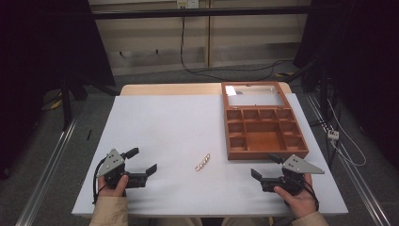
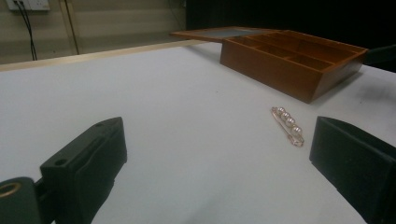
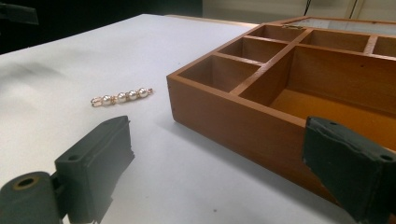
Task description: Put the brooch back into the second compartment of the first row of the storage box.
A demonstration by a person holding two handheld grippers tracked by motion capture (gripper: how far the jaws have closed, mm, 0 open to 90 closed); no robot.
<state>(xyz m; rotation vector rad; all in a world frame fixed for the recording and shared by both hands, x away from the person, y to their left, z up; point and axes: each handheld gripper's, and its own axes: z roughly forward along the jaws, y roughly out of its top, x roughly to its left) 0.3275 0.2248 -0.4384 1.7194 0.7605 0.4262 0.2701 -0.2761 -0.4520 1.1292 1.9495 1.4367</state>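
Resting low on the white counter (image 1: pixel 155 122), one at each near corner: left claw (image 1: pixel 142 162) and right claw (image 1: pixel 266 167), both with jaws spread wide and nothing between them. Lying flat between the two, near the front edge and well apart from either: a pearl pin (image 1: pixel 203 162), a short gold bar strung with a row of small pearls. Angled toward the wooden box (image 1: pixel 263 136), just off its near left corner but not touching it. Standing open at the right of the counter, that box, its glass lid (image 1: pixel 254 95) laid back flat behind it, so every compartment faces up and ready to take something in. Empty, all the compartments that can be seen, including the large middle one lined in orange.

Seen from the left gripper view, the pin sits ahead and closer to the right-hand jaw; from the right gripper view it lies off to the left, with the box wall right in front. Probably a pick-up about to begin, with the pin meant for one of the small compartments. Thin and flat against the surface, so likely awkward to pinch; a low, careful approach needed, jaws straddling the bar crosswise.
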